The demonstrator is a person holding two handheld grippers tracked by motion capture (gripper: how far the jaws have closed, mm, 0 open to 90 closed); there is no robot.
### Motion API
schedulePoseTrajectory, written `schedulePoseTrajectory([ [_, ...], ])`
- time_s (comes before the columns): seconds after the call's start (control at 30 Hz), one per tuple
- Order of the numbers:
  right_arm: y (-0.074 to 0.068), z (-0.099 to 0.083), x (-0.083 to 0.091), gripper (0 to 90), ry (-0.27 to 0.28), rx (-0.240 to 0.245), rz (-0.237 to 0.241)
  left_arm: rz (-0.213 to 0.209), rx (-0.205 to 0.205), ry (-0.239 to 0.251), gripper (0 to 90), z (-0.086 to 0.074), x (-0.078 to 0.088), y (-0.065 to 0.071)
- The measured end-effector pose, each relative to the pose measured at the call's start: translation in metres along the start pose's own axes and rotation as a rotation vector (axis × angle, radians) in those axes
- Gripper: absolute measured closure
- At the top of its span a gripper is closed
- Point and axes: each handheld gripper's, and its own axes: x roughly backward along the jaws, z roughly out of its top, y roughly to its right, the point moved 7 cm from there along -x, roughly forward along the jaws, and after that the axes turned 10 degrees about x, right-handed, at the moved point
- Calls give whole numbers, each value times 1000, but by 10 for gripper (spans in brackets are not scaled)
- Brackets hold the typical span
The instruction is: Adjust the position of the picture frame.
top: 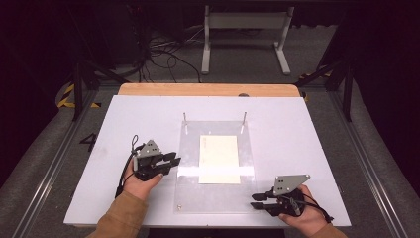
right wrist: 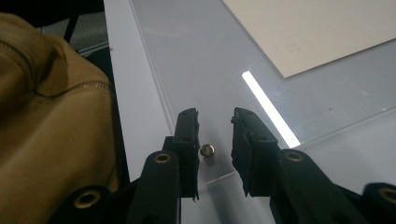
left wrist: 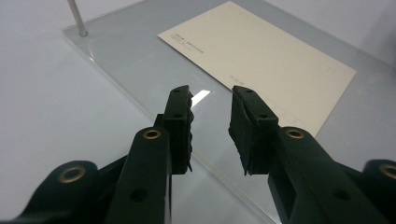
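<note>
Claw status, left [top: 174, 161]: jaws spread, nothing between them, poised at the left edge of the clear acrylic sheet [top: 190, 148]. In the left gripper view the same claw [left wrist: 211, 109] sits just above that edge, pointed toward the cream card [left wrist: 261, 60], near it but not touching.

Right claw [top: 254, 201]: jaws likewise spread and empty, low over the near right part of the sheet. In the right gripper view this claw [right wrist: 215, 122] straddles a small metal stud [right wrist: 207, 150] set in the sheet's corner; whether either jaw touches the stud cannot be told.

Work item: the card [top: 219, 158] lies flat in the middle of the acrylic sheet, square to it, well short of the two thin upright pins [top: 184, 118] at the sheet's far edge. The sheet rests on the white desk [top: 124, 124].

Assessment of progress: nothing is gripped and the card shows no lift, bend or displacement at any edge. Judged from this, the handling proper has not begun; both claws are at the approach stage. Remaining, as far as can be inferred: close in on the card or the sheet, secure a hold, and carry out whatever placement is intended, possibly toward the pins.
</note>
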Motion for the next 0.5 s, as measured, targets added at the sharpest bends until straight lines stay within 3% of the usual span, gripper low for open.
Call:
schedulePoseTrajectory([
  [0.13, -4, -4, -4, 768, -8, 29, 34, 0, 1, 6, 676, -2, 4, 1],
  [0.2, -4, -4, -4, 823, -6, 48, 26, -3, 5, 9, 674, -2, 4, 0],
  [0.37, -4, -5, -3, 826, -14, 85, 33, 1, 20, 9, 674, -4, 5, -5],
  [0.5, -11, -5, -1, 826, -36, 116, 71, -4, 35, 16, 674, -4, 7, -6],
])
